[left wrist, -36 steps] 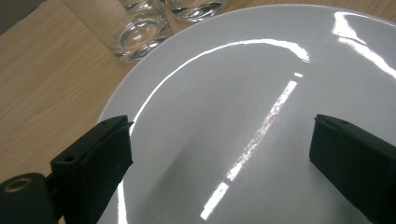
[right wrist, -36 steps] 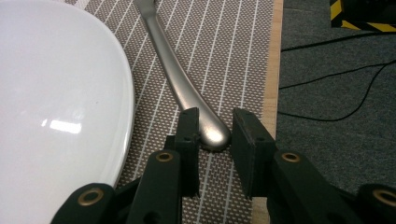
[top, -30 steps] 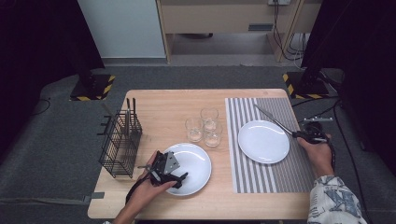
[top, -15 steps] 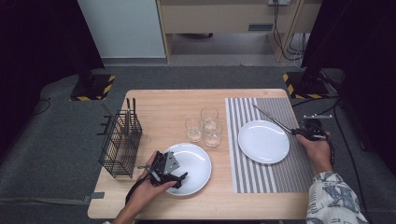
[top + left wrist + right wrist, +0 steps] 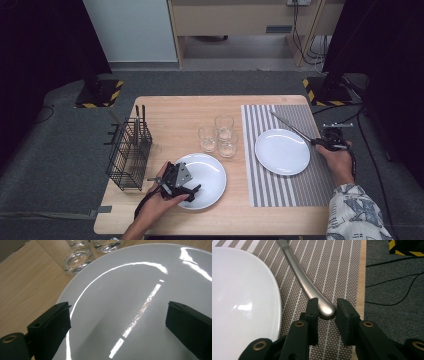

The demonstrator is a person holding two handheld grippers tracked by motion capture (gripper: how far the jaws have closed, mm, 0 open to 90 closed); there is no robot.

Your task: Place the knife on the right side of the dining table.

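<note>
A long metal knife (image 5: 295,127) lies slanted on the striped placemat (image 5: 300,190), right of a white plate (image 5: 282,151). My right gripper (image 5: 319,143) is shut on the rounded end of the knife's handle (image 5: 322,306); in the right gripper view (image 5: 327,307) both jaws press on it. A second white plate (image 5: 207,177) sits on the bare wood at the front left. My left gripper (image 5: 194,193) hovers over that plate's left part, open. In the left gripper view (image 5: 117,312) its jaws stand wide apart with nothing but the plate (image 5: 140,290) beneath them.
Three clear glasses (image 5: 220,136) stand together mid-table, just behind the left plate. A black wire basket (image 5: 127,152) with upright utensils sits at the table's left edge. The table's right edge (image 5: 361,290) runs close beside the knife handle.
</note>
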